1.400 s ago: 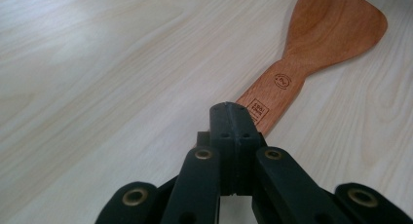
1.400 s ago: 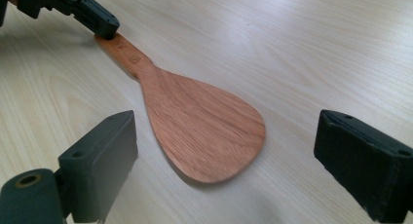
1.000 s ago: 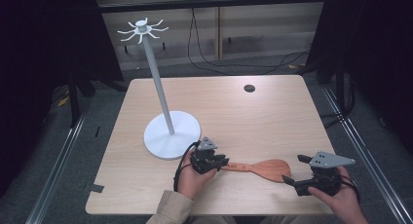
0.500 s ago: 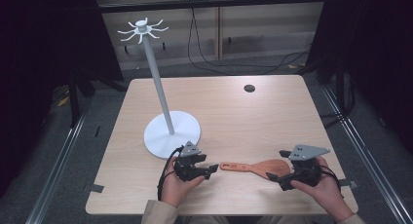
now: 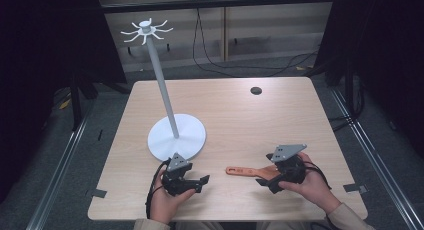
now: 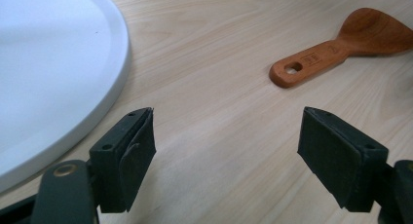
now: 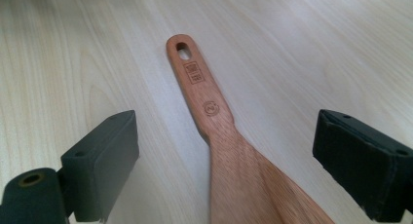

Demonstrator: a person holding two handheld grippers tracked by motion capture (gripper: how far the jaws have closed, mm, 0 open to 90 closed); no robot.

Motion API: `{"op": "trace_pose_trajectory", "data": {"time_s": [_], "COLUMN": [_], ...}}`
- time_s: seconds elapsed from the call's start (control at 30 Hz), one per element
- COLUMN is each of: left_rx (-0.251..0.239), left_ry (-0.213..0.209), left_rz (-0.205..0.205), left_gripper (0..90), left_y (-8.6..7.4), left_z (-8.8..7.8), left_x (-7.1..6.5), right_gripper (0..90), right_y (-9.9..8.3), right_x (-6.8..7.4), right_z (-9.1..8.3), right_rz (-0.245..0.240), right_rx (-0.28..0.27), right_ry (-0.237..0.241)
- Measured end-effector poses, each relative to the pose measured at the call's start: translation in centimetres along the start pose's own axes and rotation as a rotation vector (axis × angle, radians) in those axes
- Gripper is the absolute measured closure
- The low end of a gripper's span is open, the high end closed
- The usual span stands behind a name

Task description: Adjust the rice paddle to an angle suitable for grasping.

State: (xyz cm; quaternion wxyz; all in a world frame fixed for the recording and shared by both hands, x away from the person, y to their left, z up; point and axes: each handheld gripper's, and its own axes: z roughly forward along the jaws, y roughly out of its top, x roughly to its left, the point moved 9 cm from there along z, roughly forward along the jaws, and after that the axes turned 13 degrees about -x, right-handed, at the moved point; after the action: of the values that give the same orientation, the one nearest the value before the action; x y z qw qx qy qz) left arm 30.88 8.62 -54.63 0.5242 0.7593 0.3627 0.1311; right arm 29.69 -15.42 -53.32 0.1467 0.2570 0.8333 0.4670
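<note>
Lying flat near the tabletop's front edge, wooden spatula [image 5: 250,172] sits between right gripper [image 7: 229,170] jaws, apart, not pressing. Left gripper [image 6: 226,156] jaws just opened, empty, beside white stand base [image 5: 192,136]; small dark disc [image 5: 256,90] near far edge.

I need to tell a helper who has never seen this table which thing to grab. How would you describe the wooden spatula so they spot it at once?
On the pale wooden table, look along the near edge, to the right of the white stand's round base. The spatula lies flat there, between the two hand-held grippers. It is the only reddish-brown thing, with a hanging hole at the handle's end.
</note>
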Motion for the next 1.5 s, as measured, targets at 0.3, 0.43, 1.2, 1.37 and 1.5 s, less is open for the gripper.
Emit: {"op": "trace_pose_trajectory", "data": {"time_s": [0.3, 0.43, 1.2, 1.37, 1.5], "left_rx": [-0.010, -0.005, -0.037, -0.036, -0.039], "left_ry": [0.024, 0.035, 0.018, 0.005, -0.002], "left_rz": [-0.011, -0.013, -0.031, -0.018, -0.022], "left_gripper": [20.4, 20.5, 20.2, 20.2, 20.2], "left_y": [-0.4, -0.5, 0.1, 0.2, 0.3], "left_z": [-1.1, -1.2, -0.7, -0.4, -0.1], "left_x": [0.7, 0.9, 0.4, 0.3, 0.1], "right_gripper": [18.5, 31.7, 67.0, 67.0, 67.0], "right_y": [0.2, -0.3, 0.7, 0.9, 1.6], "right_x": [0.6, 0.3, 0.8, 0.3, -0.2], "right_z": [2.7, 3.8, 5.5, 5.1, 4.2], "right_rz": [-0.030, -0.063, 0.013, 0.109, 0.159], "right_rx": [0.075, 0.170, 0.448, 0.358, 0.275], "right_ry": [0.054, 0.059, 0.072, 0.078, 0.062]}}
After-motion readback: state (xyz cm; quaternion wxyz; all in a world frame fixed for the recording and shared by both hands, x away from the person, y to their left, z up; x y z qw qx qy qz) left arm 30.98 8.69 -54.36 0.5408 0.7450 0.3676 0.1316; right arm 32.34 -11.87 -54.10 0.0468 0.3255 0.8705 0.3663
